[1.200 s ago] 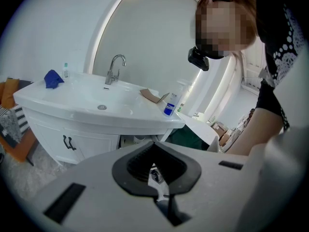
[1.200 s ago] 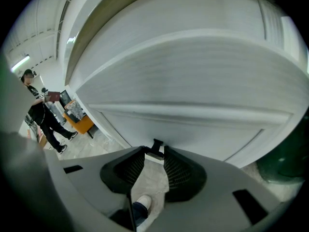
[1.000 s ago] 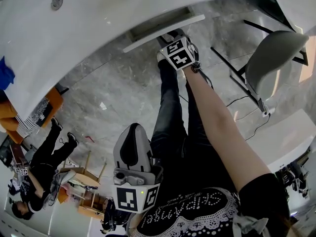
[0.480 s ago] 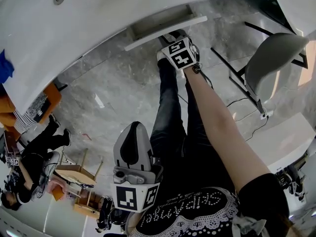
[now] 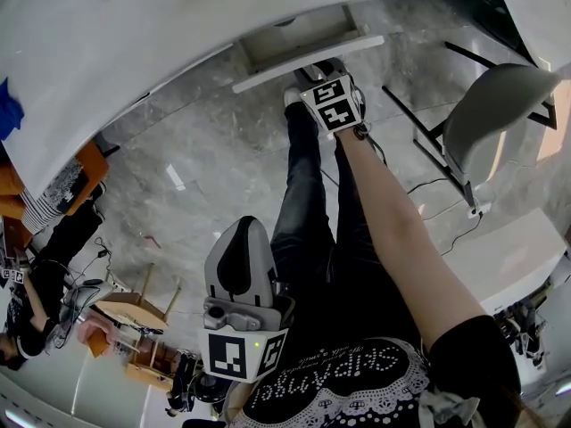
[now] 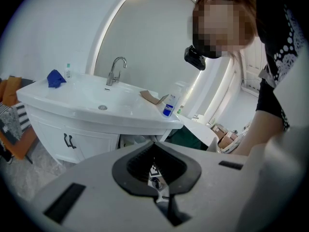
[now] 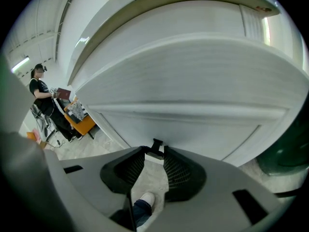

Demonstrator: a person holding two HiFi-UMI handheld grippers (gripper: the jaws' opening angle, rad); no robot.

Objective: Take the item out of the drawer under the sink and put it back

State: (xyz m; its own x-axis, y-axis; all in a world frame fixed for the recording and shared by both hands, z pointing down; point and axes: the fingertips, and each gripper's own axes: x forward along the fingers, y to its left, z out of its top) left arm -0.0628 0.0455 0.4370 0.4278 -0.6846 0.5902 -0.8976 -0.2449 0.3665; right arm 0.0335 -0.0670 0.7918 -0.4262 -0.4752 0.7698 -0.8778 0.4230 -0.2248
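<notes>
Seen from above, a person stands before a white sink (image 5: 178, 25) with one arm stretched forward and down. The right gripper (image 5: 319, 68) is at the front edge of a shallow white drawer (image 5: 308, 43) under the sink, which stands a little way out. In the right gripper view, its jaws are drawn in close, nearly together, and clamp a small dark handle (image 7: 156, 148) on the curved white drawer front (image 7: 193, 81). The item inside the drawer cannot be made out: only a pale strip of the drawer's interior shows from above. The left gripper (image 5: 241, 234) is held back near the person's waist, well apart from the sink, pointing up and forward. In the left gripper view its jaws are closed tip to tip with nothing between them. Beyond them that view shows the sink top with a chrome tap (image 6: 116, 70), a blue cloth (image 6: 55, 78) at the far left corner and a small bottle (image 6: 170, 105) with a blue label near the right edge. A grey chair (image 5: 500, 105) stands on the marbled floor to the person's right.
</notes>
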